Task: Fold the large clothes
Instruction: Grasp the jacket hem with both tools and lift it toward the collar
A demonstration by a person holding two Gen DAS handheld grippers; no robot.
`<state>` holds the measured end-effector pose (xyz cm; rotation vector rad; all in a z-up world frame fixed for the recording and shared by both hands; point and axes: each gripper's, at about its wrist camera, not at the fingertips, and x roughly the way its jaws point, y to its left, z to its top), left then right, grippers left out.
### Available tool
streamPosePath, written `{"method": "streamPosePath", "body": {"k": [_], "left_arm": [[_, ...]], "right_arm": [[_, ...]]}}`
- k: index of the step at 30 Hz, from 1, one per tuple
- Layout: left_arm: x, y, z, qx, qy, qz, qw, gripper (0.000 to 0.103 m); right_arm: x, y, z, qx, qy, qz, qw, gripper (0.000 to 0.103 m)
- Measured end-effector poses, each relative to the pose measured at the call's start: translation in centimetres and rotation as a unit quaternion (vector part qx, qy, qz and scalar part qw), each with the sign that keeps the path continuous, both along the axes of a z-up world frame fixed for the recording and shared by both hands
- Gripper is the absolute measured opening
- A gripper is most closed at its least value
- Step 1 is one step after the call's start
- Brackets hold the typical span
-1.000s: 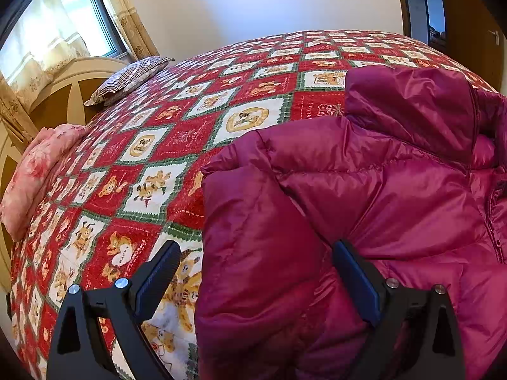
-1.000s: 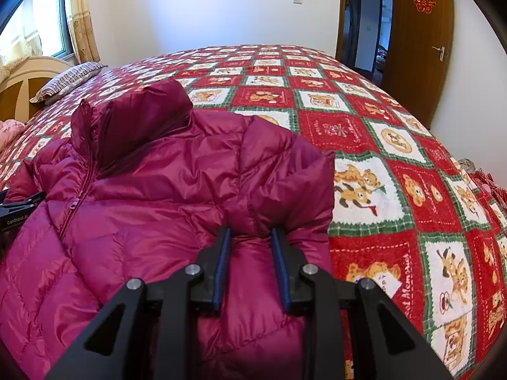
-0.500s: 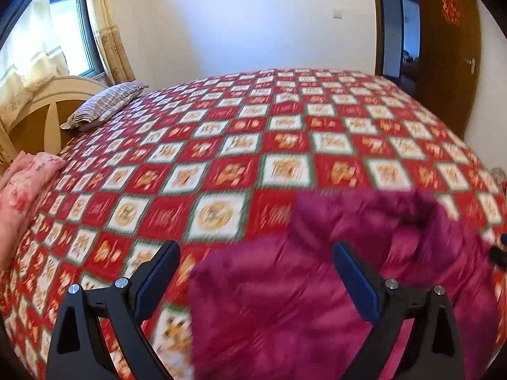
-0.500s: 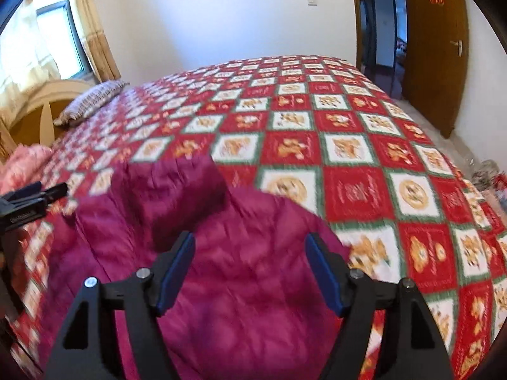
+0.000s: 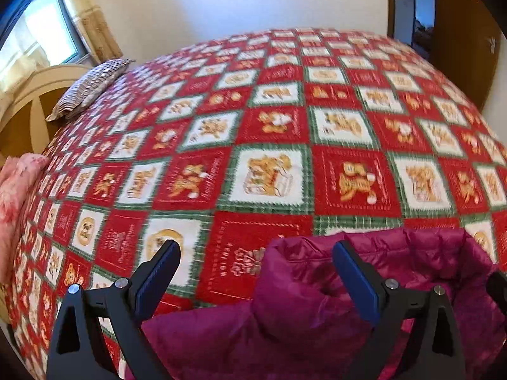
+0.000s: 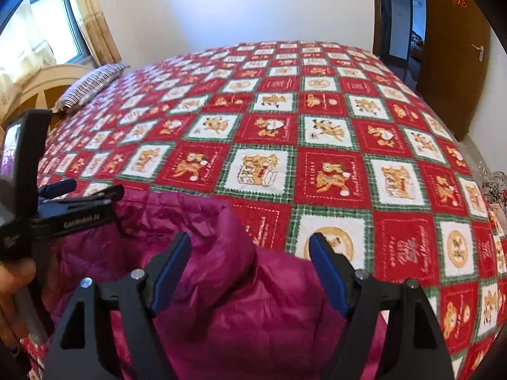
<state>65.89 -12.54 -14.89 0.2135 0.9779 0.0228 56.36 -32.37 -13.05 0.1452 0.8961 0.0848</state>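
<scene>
Striped pillow (image 5: pixel 92 87) far beyond jacket (image 5: pixel 301 326)

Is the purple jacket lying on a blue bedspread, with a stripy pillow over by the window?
Nearly. The bedspread is not blue: it is red, white and green squares with little bears, as the right wrist view shows. The rest holds: the purple jacket lies on it, and the stripy pillow is over by the window.

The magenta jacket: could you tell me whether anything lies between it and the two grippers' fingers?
Nothing visible does. The magenta jacket lies bare on the quilt, directly below the opening right gripper and the open left gripper.
</scene>
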Motion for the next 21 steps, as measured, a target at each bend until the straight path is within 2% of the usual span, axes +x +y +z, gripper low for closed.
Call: {"method": "streamPosePath", "body": {"k": [4,5,6,7,8,9,11,16,21], "left_arm": [[-0.8,-0.4,-1.3,0.014,-0.001,-0.035,0.9993,0.096],[-1.3,-0.2,-1.3,0.009,-0.004,-0.049,0.9988,0.077],[-1.7,-0.2,-1.3,0.004,-0.001,-0.064,0.9979,0.037],[-2.2,-0.1,-1.6,0.002,0.014,-0.084,0.9963,0.021],[-2.9,0.3,-1.6,0.004,0.018,-0.093,0.9955,0.017],[-3.7,0.6,-1.3,0.008,0.009,-0.096,0.9953,0.013],[-5.9,1.4,-0.2,0.023,-0.028,-0.111,0.9931,0.012],[-10.1,3.0,0.7,0.022,-0.080,-0.127,0.9885,0.010],[-12.6,3.3,-1.9,0.022,-0.072,-0.126,0.9892,0.009]], "right_arm": [[1.1,0.2,-1.1,-0.011,0.018,0.009,1.000,0.078],[1.2,0.4,-1.5,-0.021,0.026,0.017,0.999,0.060],[1.1,0.7,-1.8,-0.028,0.034,0.031,0.999,0.031],[0.9,0.8,-2.0,-0.037,0.037,0.039,0.998,0.018],[0.3,0.9,-2.0,-0.049,0.032,0.044,0.997,0.016],[-0.4,0.8,-1.9,-0.060,0.023,0.046,0.997,0.016],[-1.7,0.7,-1.6,-0.069,0.010,0.050,0.996,0.014],[-4.4,-0.5,-1.6,-0.062,-0.004,0.045,0.997,0.013],[-6.0,-0.3,-3.3,-0.073,0.010,0.044,0.996,0.010]]}}
